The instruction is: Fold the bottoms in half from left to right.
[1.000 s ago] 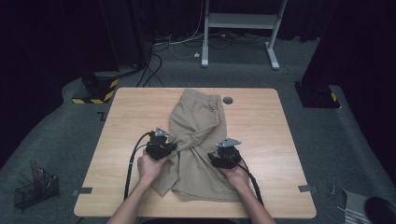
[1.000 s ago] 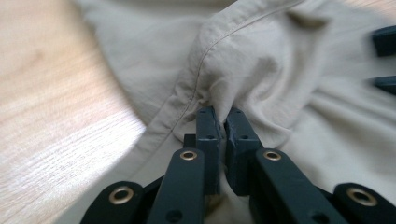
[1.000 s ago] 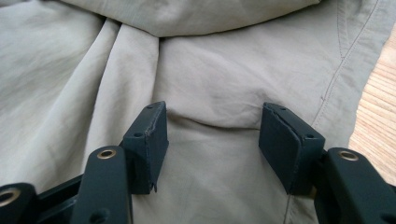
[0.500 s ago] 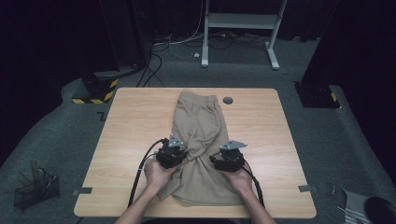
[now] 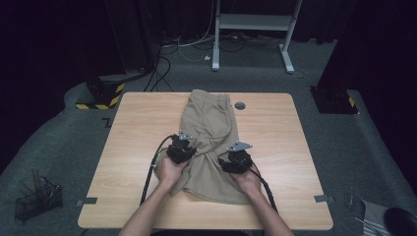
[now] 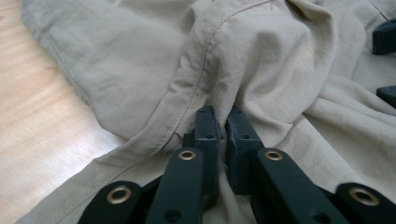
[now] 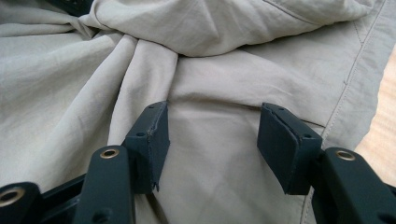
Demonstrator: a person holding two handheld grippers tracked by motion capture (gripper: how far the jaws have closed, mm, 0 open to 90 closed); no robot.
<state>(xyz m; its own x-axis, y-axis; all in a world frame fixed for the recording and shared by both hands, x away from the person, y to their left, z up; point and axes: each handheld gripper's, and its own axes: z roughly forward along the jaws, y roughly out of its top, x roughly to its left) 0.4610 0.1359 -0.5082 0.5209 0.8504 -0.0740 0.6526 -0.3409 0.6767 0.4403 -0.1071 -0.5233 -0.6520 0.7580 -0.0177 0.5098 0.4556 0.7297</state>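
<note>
One pair of soft tan cloth shorts [image 5: 209, 137] lay flat on the light wooden table [image 5: 128, 147], part folded. The left gripper [image 6: 222, 128] pinched a bunched fold right at its tips. The right gripper [image 7: 212, 140] sat spread apart, pressing cloth below it. More folding seemed left. Hands hid the near hem.

No lettering, label, brand or number can be read anywhere here (not even on the cloth).

Shorts [image 5: 209, 132]: matt, creased khaki cloth, probably cotton; table [image 5: 128, 142]: smooth wood.
</note>
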